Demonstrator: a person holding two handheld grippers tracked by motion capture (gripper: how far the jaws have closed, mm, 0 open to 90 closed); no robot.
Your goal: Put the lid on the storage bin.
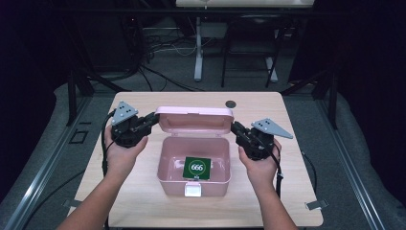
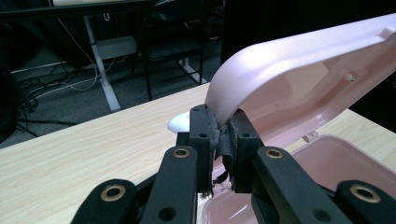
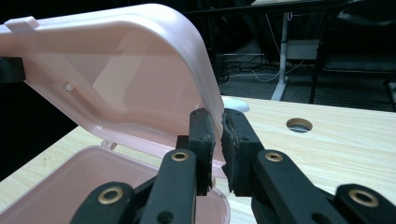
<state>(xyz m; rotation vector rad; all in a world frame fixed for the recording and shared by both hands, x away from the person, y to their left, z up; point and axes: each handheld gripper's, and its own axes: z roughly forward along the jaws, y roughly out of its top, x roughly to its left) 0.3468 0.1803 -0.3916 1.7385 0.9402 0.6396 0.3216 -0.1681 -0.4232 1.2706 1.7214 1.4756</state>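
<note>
A pink plastic box [image 1: 194, 184] stands open at the middle of the wooden table, its lid [image 1: 194, 122] raised at the back. Inside lies a green card [image 1: 197, 167] with white digits in a ring. My left gripper [image 1: 154, 117] is shut on the lid's left end; in the left gripper view the pads [image 2: 223, 123] pinch the lid's rim [image 2: 303, 70] above the box's inside [image 2: 341, 158]. My right gripper [image 1: 233, 126] is at the lid's right end, where its jaws [image 3: 218, 123] close on the thin edge of the lid [image 3: 116, 60].
A white latch [image 1: 194, 190] hangs on the box's front wall. A round hole [image 1: 231, 103] lies in the tabletop behind the lid. Beyond the table stand a desk leg [image 1: 198, 52], cables and dark frames. Bare wood flanks the box on both sides.
</note>
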